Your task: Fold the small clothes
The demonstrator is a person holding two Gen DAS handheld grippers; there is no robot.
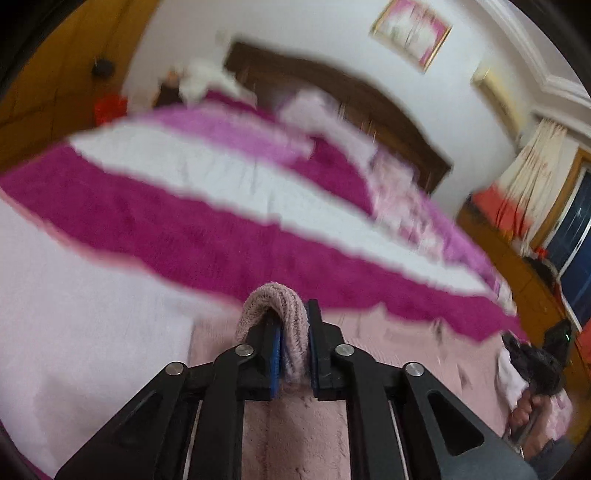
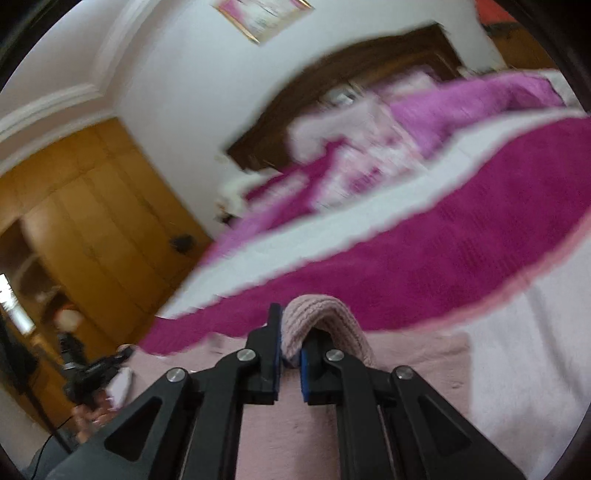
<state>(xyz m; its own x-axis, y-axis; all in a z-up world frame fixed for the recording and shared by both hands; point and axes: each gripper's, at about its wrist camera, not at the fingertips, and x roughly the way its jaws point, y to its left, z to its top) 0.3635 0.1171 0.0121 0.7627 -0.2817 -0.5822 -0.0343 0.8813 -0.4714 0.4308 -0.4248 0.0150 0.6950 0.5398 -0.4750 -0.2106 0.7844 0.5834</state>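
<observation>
Both grippers tilt down over bed (image 1: 92,350), gripping pink knit (image 1: 291,332)

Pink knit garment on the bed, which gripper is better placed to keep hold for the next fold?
Left gripper, probably: the pink knit garment sits pinched between its pads. The right gripper shows a gap.

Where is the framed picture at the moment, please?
The framed picture hangs on the white wall above the dark headboard, upper right in the left wrist view, top centre in the right.

The left gripper (image 1: 293,332) jaws pinch a pink knit garment (image 1: 284,314) (ribbed edge) above the striped bedspread (image 1: 184,221)
</observation>
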